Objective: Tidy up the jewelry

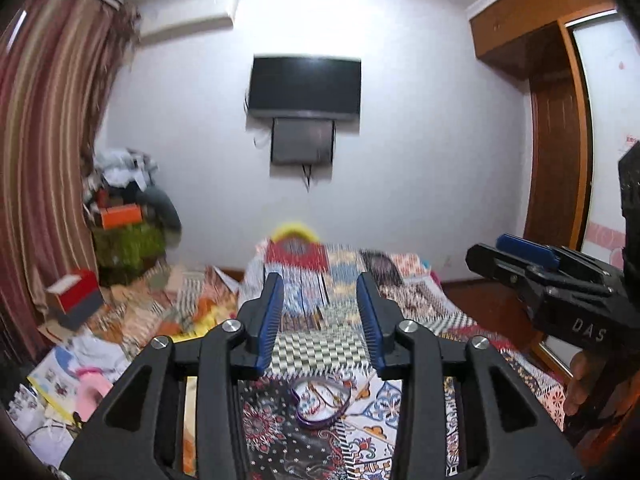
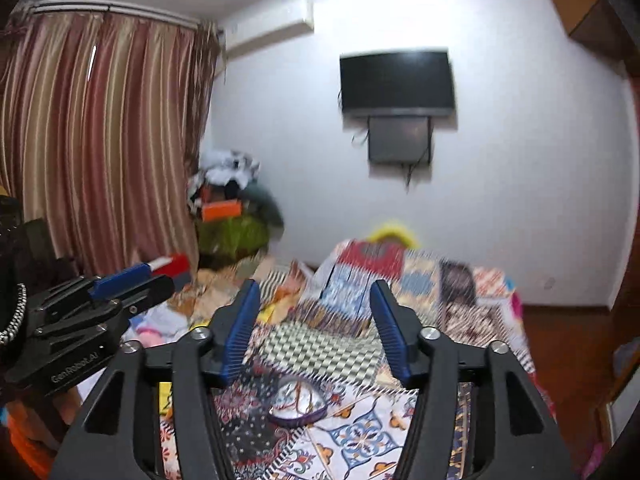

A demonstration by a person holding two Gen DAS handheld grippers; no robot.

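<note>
A small purple heart-shaped box (image 1: pixel 318 404) lies on the patchwork bed cover (image 1: pixel 384 400), with thin reddish chains inside it. In the right wrist view the same box (image 2: pixel 297 402) sits low between the finger bases. My left gripper (image 1: pixel 320 280) hangs above and beyond the box, open, with nothing between its blue pads (image 1: pixel 269 320). My right gripper (image 2: pixel 314 292) is open too and holds nothing. Each gripper shows in the other's view: the right gripper (image 1: pixel 480 254) at the right edge, the left gripper (image 2: pixel 160 278) at the left edge. Both views are motion-blurred.
A dark TV (image 1: pixel 305 86) hangs on the far white wall. Striped curtains (image 1: pixel 44 152) and a pile of clothes and boxes (image 1: pixel 128 216) fill the left. A red box (image 1: pixel 74 292) and loose papers lie left of the bed. A wooden wardrobe (image 1: pixel 560 168) stands right. A hand (image 1: pixel 580 384) holds the right gripper.
</note>
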